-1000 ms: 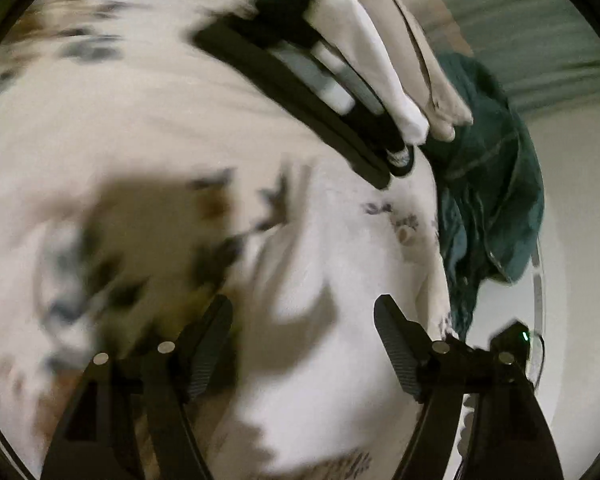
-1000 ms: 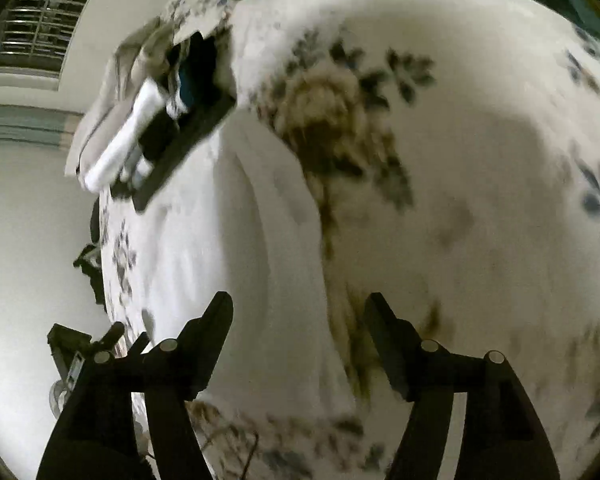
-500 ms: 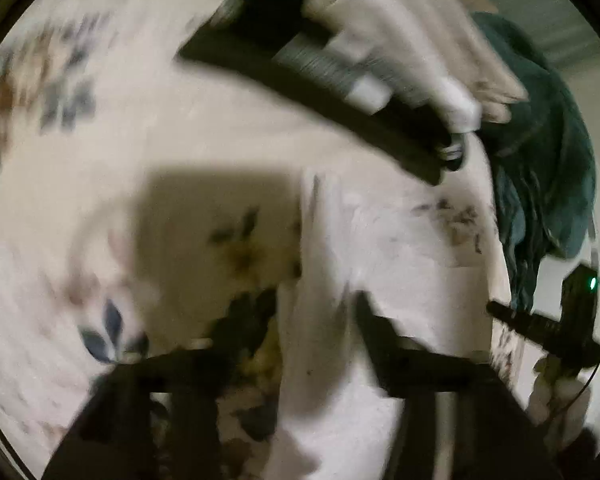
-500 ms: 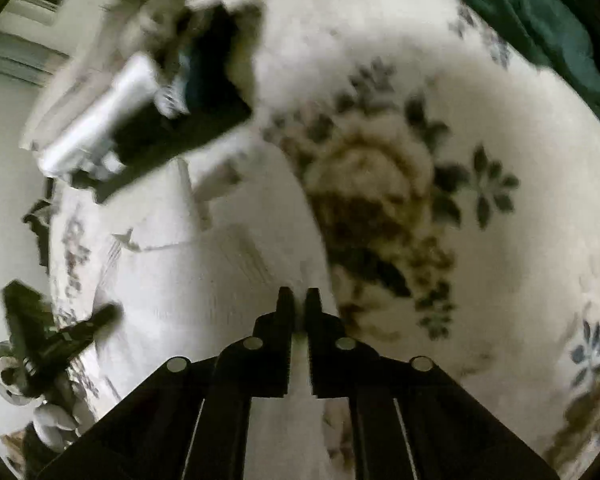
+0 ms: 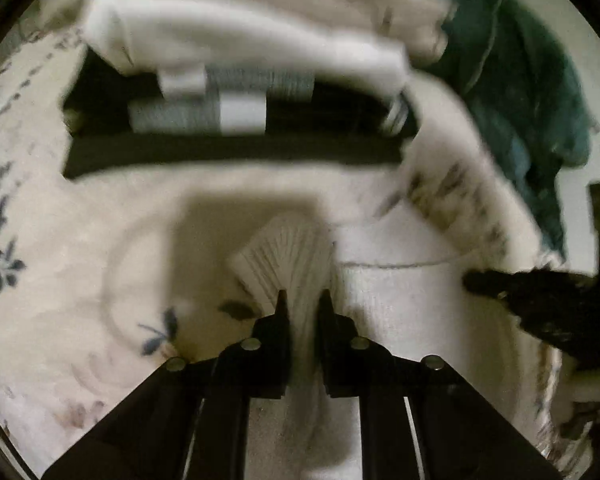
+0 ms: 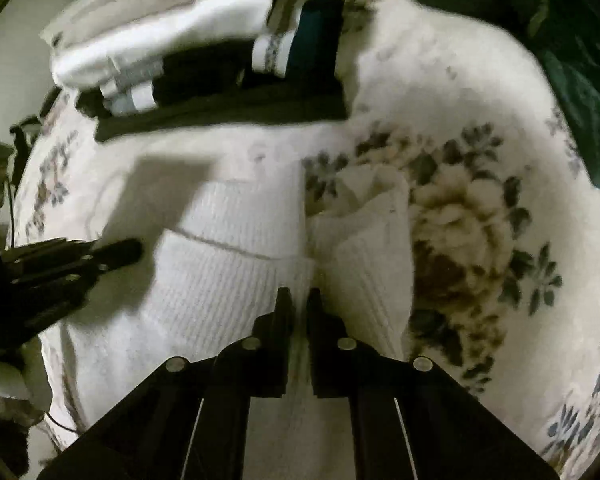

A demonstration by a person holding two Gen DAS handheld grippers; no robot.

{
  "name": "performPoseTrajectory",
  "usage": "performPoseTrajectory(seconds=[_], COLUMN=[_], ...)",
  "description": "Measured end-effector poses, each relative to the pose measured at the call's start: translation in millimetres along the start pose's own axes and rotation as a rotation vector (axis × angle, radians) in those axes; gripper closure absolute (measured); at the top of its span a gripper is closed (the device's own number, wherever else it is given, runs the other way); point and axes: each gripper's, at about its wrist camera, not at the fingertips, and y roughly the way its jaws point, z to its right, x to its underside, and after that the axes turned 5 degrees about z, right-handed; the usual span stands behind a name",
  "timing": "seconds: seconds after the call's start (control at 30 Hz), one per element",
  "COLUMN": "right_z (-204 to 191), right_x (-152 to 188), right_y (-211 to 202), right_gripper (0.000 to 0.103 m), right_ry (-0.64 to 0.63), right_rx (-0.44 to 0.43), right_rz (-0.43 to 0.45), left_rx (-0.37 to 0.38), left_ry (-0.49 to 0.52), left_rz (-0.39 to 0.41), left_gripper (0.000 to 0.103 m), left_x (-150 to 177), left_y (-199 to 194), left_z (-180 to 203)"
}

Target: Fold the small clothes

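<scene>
the stack of folded clothes (image 5: 240, 68) is smeared by motion blur; the dark green cloth (image 6: 572, 40) is cut off by the frame edge.

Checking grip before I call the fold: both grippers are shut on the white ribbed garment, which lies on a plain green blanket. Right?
Not quite. The blanket under the white ribbed garment is cream with a floral print, not plain green; the right wrist view shows it. The left gripper and right gripper are indeed both shut on the garment.
</scene>
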Motion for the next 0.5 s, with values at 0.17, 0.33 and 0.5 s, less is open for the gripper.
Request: performPoseTrajectory(seconds=[0.17, 0.33, 0.5], right_z=[4, 9, 17], right_x=[-2, -33, -53], right_y=[-40, -39, -12], right_gripper=[0.096, 0.096, 0.096], right_ry=[0.046, 0.086, 0.197], right_rx=[-0.03, -0.069, -0.256], right_rz=[0.111, 0.09, -0.086], left_rx=[0.035, 0.069, 0.123], left_ry=[-0.033, -0.192, -0.239], left_rz=[0.062, 0.017, -0.062], left_gripper=[0.094, 0.094, 0.093], left_x=[-11, -24, -17], left_y=[-23, -4, -1], left_z=[-10, -49, -54])
